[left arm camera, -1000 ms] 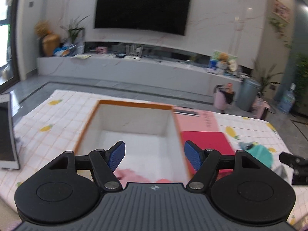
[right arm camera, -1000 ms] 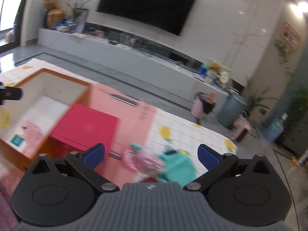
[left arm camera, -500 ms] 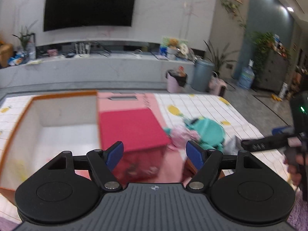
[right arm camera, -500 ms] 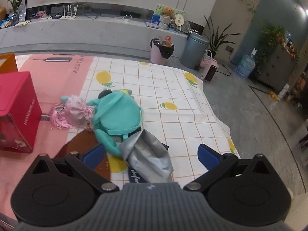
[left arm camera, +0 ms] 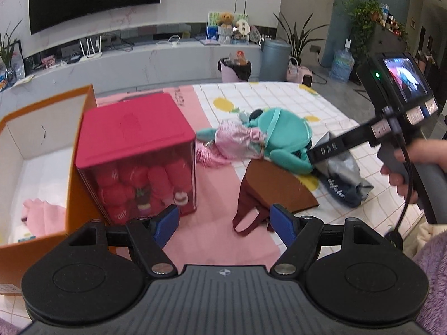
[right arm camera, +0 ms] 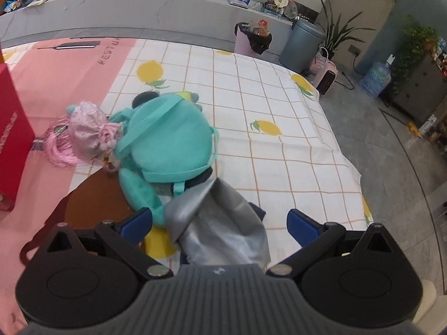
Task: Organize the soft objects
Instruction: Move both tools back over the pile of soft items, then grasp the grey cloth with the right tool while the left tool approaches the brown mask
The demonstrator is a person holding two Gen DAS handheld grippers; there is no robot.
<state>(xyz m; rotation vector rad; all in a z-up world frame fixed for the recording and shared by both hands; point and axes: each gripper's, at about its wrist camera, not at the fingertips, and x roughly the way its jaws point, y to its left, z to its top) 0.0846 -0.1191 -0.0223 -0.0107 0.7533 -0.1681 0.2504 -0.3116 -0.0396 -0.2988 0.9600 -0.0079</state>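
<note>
On the lemon-print tablecloth lies a teal plush backpack, with a pink doll against its left side. A crumpled silver cloth lies in front of it, over a navy item. My right gripper hangs open just over the silver cloth, its pads clear of it. A maroon cloth lies just ahead of my open, empty left gripper. The orange box at the left holds a pink cloth.
A clear box with a red lid, full of red rolls, stands against the orange box. A hand holds the right gripper's handle at the right. The table's right edge drops to grey floor. Bins stand beyond the far edge.
Both views have swung right, from the orange box to the toys, and both grippers have sunk. The right gripper now hangs over the silver cloth. Both stay open.
</note>
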